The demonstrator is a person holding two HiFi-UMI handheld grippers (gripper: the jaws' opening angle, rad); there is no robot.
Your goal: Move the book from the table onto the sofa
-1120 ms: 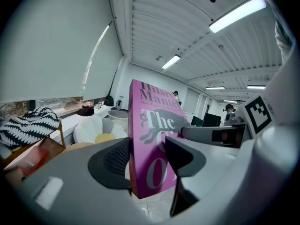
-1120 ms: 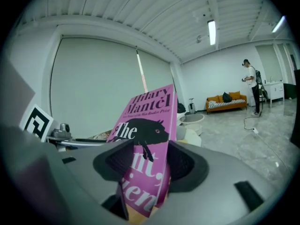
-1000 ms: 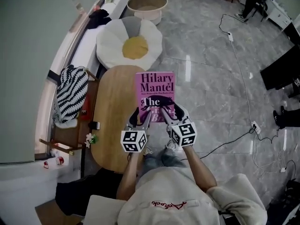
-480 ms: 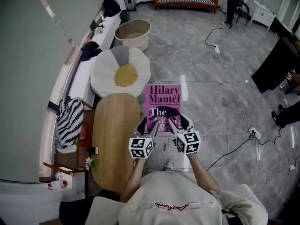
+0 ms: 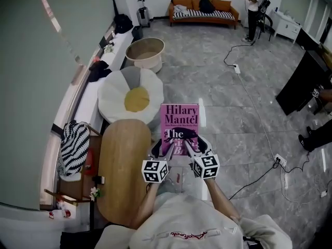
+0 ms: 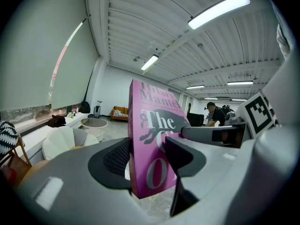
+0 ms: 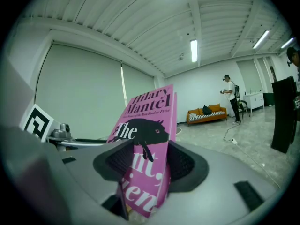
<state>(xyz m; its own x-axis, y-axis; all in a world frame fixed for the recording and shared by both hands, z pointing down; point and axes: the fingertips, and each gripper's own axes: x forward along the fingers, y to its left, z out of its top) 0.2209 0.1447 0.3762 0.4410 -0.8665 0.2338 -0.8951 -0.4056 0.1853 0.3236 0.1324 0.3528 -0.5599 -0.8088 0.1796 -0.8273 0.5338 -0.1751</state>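
**Book Pinched in Both Grippers, Clear of the Table**

Nearest the person, the left gripper [image 5: 158, 150] and the right gripper [image 5: 191, 145] stood side by side, each clamped on the lower part of the pink book [image 5: 180, 119]. In the left gripper view, the left gripper [image 6: 146, 159] had its jaws pressed onto the book [image 6: 151, 125], one pad on the back and one on the front cover, with the bottom corner hanging just below them. In the right gripper view, the right gripper [image 7: 146, 165] pinched the book [image 7: 149, 114] in the same way, its ribbed pads on either face near the lower edge. The book rose above both pairs of jaws, its title end farthest from the grippers.

From the head view, the book hung over the grey floor [image 5: 228, 102] with its cover facing up, its left edge just beside the right rim of the oval wooden table [image 5: 122, 170] and not resting on it.

Beyond the table lay a flower-shaped cushion [image 5: 131, 95], then a round tub [image 5: 145, 53]. A cable [image 5: 258, 115] trailed across the floor to the right.

At the far wall, well apart from the book, stood the orange sofa [image 5: 203, 12], with a person [image 5: 254, 9] standing just beside its right end.
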